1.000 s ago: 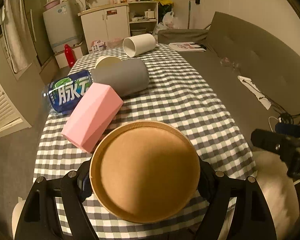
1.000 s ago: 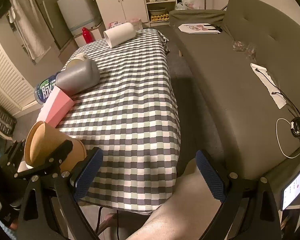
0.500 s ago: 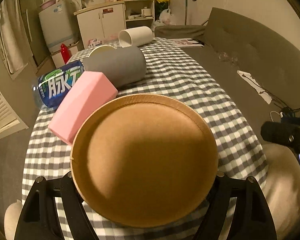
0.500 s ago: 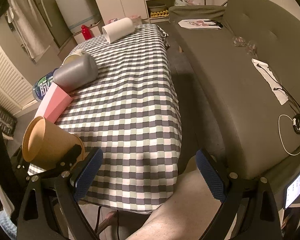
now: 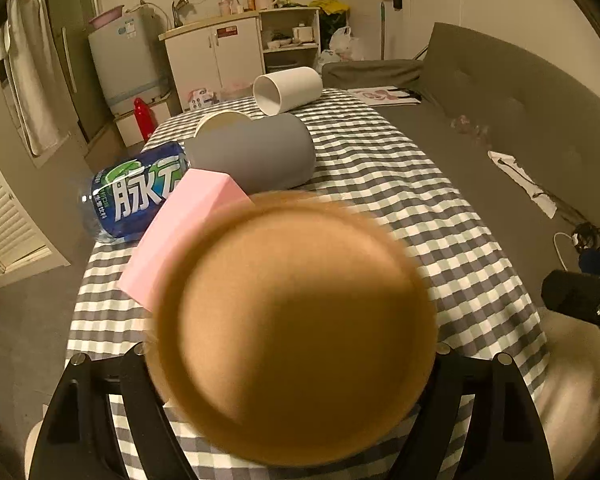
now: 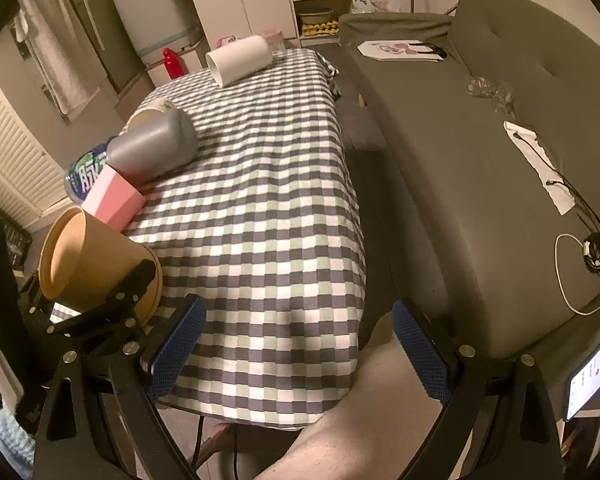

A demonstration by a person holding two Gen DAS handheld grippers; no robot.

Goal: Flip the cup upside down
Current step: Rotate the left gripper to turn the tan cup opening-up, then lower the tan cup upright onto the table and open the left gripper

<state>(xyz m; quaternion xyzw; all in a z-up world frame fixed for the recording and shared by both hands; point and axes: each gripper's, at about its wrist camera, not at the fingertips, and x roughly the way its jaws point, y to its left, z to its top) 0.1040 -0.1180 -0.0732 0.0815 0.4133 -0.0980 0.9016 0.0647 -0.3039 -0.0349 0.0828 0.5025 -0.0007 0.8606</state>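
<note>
A brown paper cup [image 5: 296, 332] fills my left wrist view, blurred, its flat base turned toward the lens; my left tool [image 5: 292, 364] clamps it from both sides above the near edge of the table [image 5: 420, 208]. From the right wrist view the same cup [image 6: 96, 264] lies tilted on its side in that tool, mouth pointing up and away to the left.

Just beyond it a pink box [image 5: 188, 228] rests on the checked cloth, touching a grey cup [image 5: 256, 156] that lies on its side. A blue-labelled bottle [image 5: 136, 192] lies beside the box at the table's left edge, and a cream-rimmed cup [image 5: 220, 122] peeks out behind the grey one. A white cup [image 5: 288, 90] lies on its side at the far end, well apart.

My right tool [image 6: 300, 356] hangs with its blue pads spread wide and nothing between them, over the table's near corner. A grey sofa [image 6: 480, 152] runs along the right.
</note>
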